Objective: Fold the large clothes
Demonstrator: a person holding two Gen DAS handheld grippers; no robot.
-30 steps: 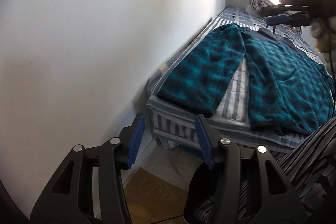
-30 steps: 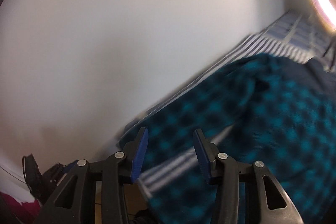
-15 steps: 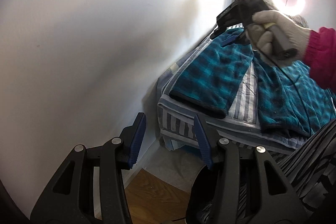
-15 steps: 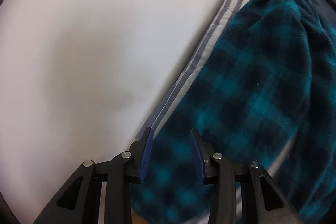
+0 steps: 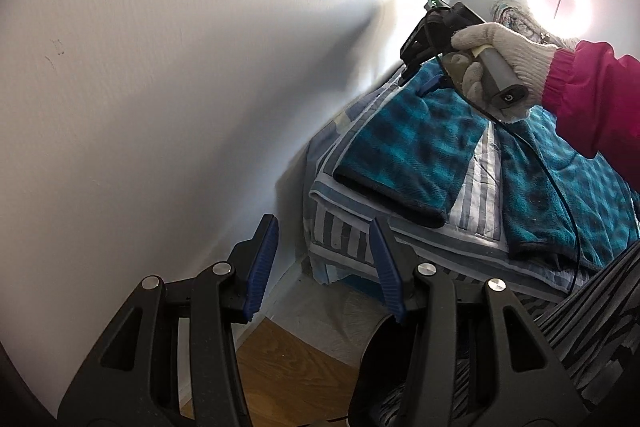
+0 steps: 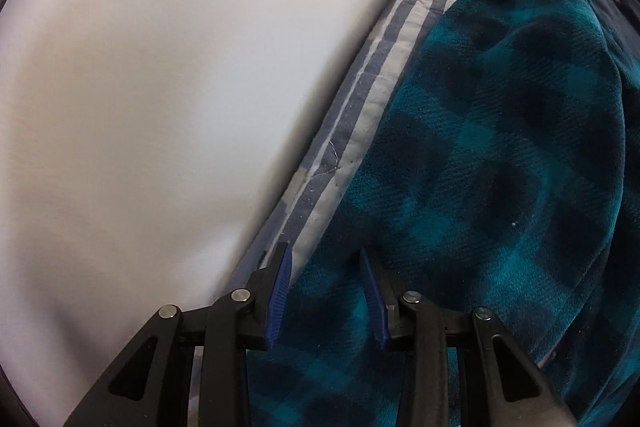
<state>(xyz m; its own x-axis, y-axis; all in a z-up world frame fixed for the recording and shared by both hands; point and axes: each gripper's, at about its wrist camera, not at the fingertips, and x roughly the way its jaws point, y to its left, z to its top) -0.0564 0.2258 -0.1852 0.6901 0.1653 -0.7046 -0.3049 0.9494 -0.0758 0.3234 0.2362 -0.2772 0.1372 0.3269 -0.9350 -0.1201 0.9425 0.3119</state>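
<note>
Two hand-held grippers: our right hand-held gripper (image 6: 325,293), lower centre, is closing its jaws over the plaid garment (image 6: 500,187) spread flat on the bed (image 6: 384,75), pads not yet pressing; our left hand-held gripper (image 5: 324,267) waits apart, empty, off the bed's foot.

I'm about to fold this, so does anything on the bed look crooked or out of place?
Nothing is damaged or spilled. The teal plaid garment lies flat on the striped bedding; its end reaches the mattress edge without hanging over.
</note>
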